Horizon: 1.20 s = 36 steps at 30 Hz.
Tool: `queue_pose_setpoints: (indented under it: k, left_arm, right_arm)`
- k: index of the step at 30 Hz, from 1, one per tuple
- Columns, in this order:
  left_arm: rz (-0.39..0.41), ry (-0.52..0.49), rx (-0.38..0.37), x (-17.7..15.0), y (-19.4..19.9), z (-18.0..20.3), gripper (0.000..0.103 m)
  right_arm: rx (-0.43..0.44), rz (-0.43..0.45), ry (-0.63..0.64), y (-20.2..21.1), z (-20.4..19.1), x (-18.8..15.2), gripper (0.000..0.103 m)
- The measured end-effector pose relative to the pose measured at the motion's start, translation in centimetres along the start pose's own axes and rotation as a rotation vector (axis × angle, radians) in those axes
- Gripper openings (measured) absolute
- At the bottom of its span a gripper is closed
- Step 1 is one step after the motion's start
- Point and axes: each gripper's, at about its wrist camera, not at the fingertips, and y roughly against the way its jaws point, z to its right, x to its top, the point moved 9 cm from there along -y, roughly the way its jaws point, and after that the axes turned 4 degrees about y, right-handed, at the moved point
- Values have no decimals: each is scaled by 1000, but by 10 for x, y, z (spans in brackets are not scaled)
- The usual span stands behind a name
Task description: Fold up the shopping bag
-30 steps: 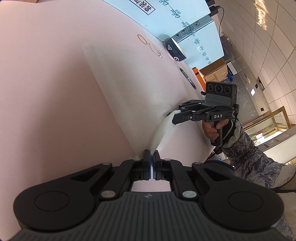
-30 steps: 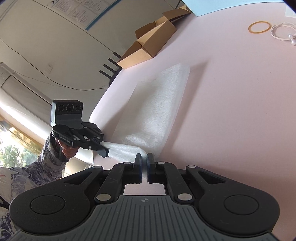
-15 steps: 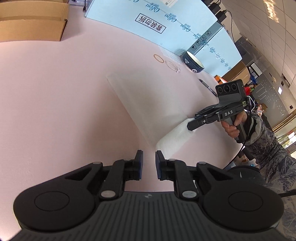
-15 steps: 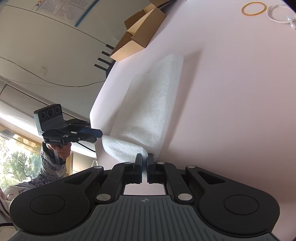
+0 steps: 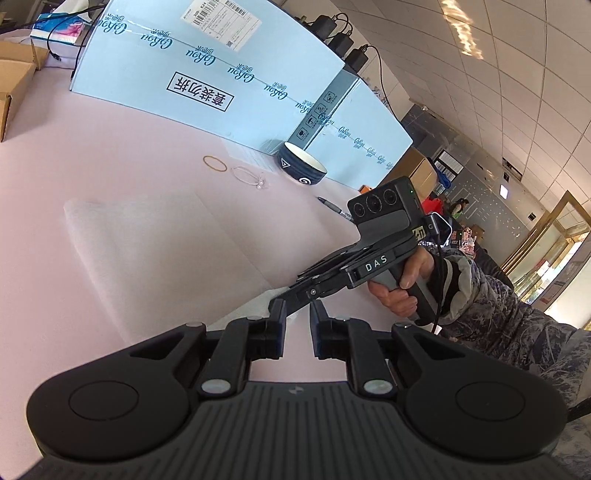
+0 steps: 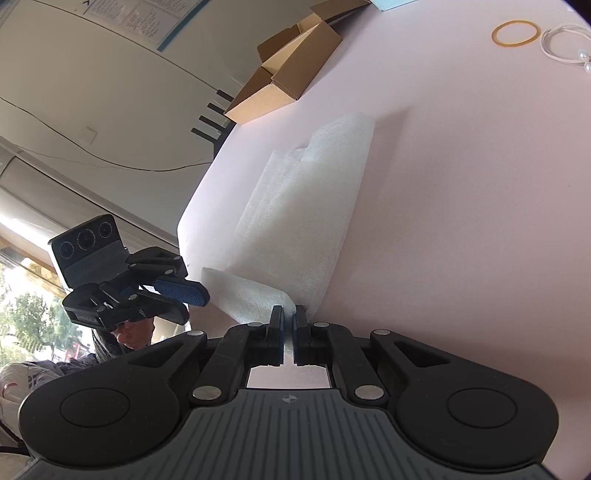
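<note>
"DAS" on the right gripper (image 5: 295, 295) body, repeated cursive "CoRou" logo and boxed Chinese characters "套装勿拆" on the blue carton (image 5: 221, 74)

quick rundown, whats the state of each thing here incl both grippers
shopping bag: white, partly folded, flat on the table, near corner lifted
right gripper: shut on the shopping bag corner
left gripper: open, holding nothing
cardboard box: flaps open
bowl: upright
rubber band: lying flat
pen: lying on the table
</note>
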Motion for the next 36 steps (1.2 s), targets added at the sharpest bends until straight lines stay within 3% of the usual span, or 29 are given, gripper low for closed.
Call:
queue_pose_setpoints:
  k: [5,8,16,20,22,25,28,30,32,35,36]
  left_arm:
    - [-14,50,89,-8,-5,-29,10]
    - [-12,106,69,-12,-1,-39,6]
    - [-15,138,43,-16,3,-47,2]
    - [-19,162,25,-16,2,-51,2]
    - [-20,171,18,-16,2,-53,2]
    - [-21,172,8,-16,2,-54,2]
    - [-26,195,-8,-17,2,-56,2]
    - [-33,199,-12,-16,2,-57,2]
    - [-43,189,-11,-15,1,-56,2]
    - [-52,176,-4,-15,1,-55,2]
    - [-52,175,-2,-15,1,-55,2]
  right_arm:
    - [7,4,11,-2,-2,1,2]
    - [11,10,17,-3,-2,1,2]
    - [-9,65,54,-10,-11,6,3]
    - [-166,205,87,16,-9,10,20]
    - [-267,327,44,43,-5,14,25]
    - [-284,469,42,71,-15,10,25]
    - [-251,538,105,75,-44,2,19]
    - [-262,541,155,63,-61,-1,7]
    - [-233,531,198,45,-75,-2,7]
    - [-228,433,202,5,-77,0,7]
    - [-279,389,200,-11,-70,-1,7]
